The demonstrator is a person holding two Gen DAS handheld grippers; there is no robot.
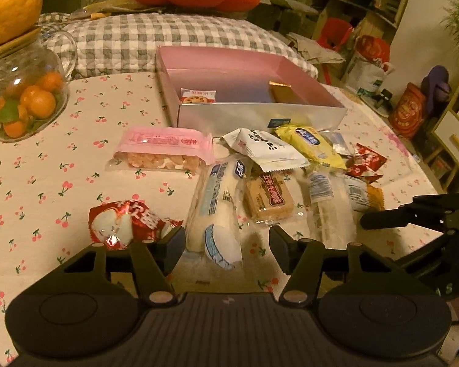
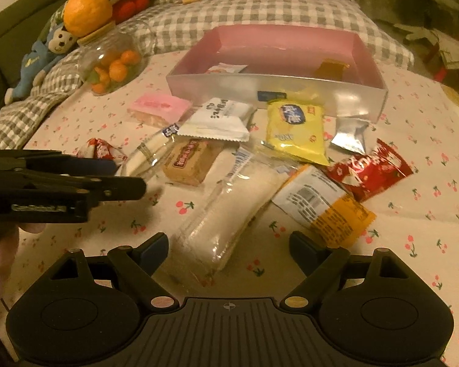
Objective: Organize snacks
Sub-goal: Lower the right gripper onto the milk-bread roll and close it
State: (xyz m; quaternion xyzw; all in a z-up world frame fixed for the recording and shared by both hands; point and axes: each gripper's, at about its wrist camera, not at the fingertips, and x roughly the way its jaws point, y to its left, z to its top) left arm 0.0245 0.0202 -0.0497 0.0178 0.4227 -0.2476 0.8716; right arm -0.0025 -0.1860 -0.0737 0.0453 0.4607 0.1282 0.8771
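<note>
From your left wrist view, your left gripper [image 1: 226,246] tilts down over the cherry-print tablecloth [image 1: 46,183], jaws apart and straddling the near end of a long white bun in crinkly clear wrap with pale-blue print [image 1: 217,211]; the pads do not press it. A shiny red foil-wrapped round snack [image 1: 122,223] lies at ten o'clock of the fingers. The loose pile of snack packets spreads from twelve to two o'clock. Beyond it sits the shallow rectangular pink box with a frosted front wall [image 1: 260,119], holding a small white cookie packet [image 1: 198,95] and a gold foil piece [image 1: 283,91].

From your right wrist view, your right gripper [image 2: 229,250] also points downward, jaws wide apart, nothing clamped; a soft white roll in clear plastic [image 2: 229,214] lies between the fingertips. A yellow pillow-shaped packet [image 2: 295,130] rests at one o'clock, just before the box. A round glass jar of small oranges [image 2: 113,67] stands at eleven o'clock.
</note>
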